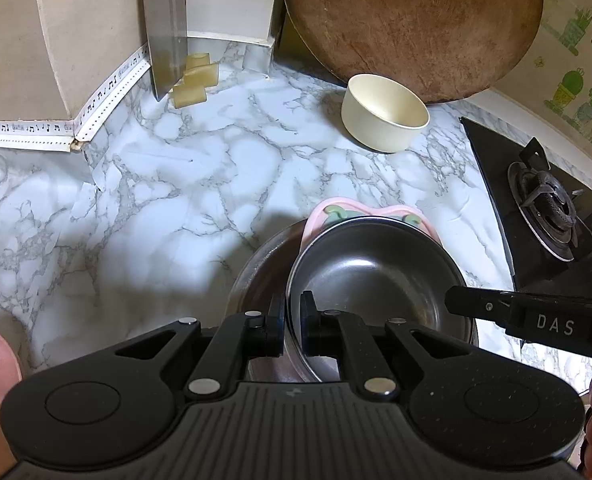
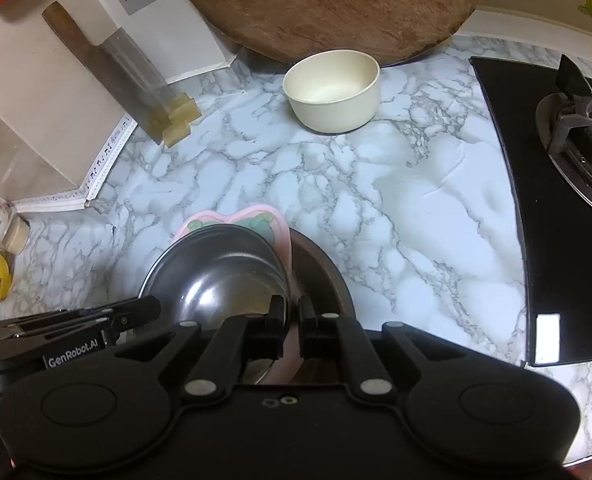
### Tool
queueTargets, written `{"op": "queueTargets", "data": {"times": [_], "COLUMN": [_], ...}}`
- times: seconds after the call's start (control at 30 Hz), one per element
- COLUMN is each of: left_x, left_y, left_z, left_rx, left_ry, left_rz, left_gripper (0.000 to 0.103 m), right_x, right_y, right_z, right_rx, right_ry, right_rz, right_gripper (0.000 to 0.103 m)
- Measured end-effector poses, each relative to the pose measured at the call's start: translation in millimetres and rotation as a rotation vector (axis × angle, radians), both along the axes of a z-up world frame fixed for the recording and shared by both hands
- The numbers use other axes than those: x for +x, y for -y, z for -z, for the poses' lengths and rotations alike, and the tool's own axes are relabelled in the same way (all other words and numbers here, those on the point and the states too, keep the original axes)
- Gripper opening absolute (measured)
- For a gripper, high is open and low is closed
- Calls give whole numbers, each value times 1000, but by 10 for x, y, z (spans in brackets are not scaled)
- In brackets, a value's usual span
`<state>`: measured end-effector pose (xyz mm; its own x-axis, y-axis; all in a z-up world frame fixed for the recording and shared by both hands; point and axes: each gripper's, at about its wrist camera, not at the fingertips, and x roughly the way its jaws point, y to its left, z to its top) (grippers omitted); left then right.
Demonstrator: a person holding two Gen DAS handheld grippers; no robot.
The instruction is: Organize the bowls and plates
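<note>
The left gripper [image 1: 293,330] pinches the left rim of the steel bowl [image 1: 376,276]. The right gripper [image 2: 292,330] pinches the bowl's right rim together with the pink plate [image 2: 282,236]. The cream bowl [image 1: 384,114] stands well beyond the steel bowl, nearer the cutting board [image 1: 412,20].

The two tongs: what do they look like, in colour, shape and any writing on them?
Both the left tongs and the right tongs are matte black plastic, with two flat narrow fingers on hinged link arms, round silver pivot pins, and a wide body with a round disc on each side. White letters read "DAS" on the right one and "GenRobot.AI" on the left one. No cables show.
</note>
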<state>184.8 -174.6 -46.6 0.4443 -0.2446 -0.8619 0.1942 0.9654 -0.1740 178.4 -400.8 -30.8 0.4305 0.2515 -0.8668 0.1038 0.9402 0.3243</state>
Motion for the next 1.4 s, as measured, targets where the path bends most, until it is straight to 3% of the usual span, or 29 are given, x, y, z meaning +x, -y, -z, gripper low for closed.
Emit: {"op": "queueTargets", "data": {"times": [0.2,0.4,1.0,1.13,1.4], "left_x": [17,70,28,51,206], "left_y": [-13,-82,-183,-151,-36], "left_z": [13,52,-300,-409,-535], "left_rx": [-6,-43,-31,-26,-19], "left_ry": [-6,-46,47,81,113], "left_rz": [-1,-7,59,76,94], "left_gripper": [6,7,7,8,11], "right_x": [22,41,-18,-9,111], "right_y": [27,50,-13,-31,3], "right_z": [6,6,-225,-324,-473], "right_rx": [20,46,31,20,-13], "right_ry": [-10,-23,33,67,122], "right_rz": [7,22,-70,-84,-89], "right_gripper": [9,19,39,54,70]}}
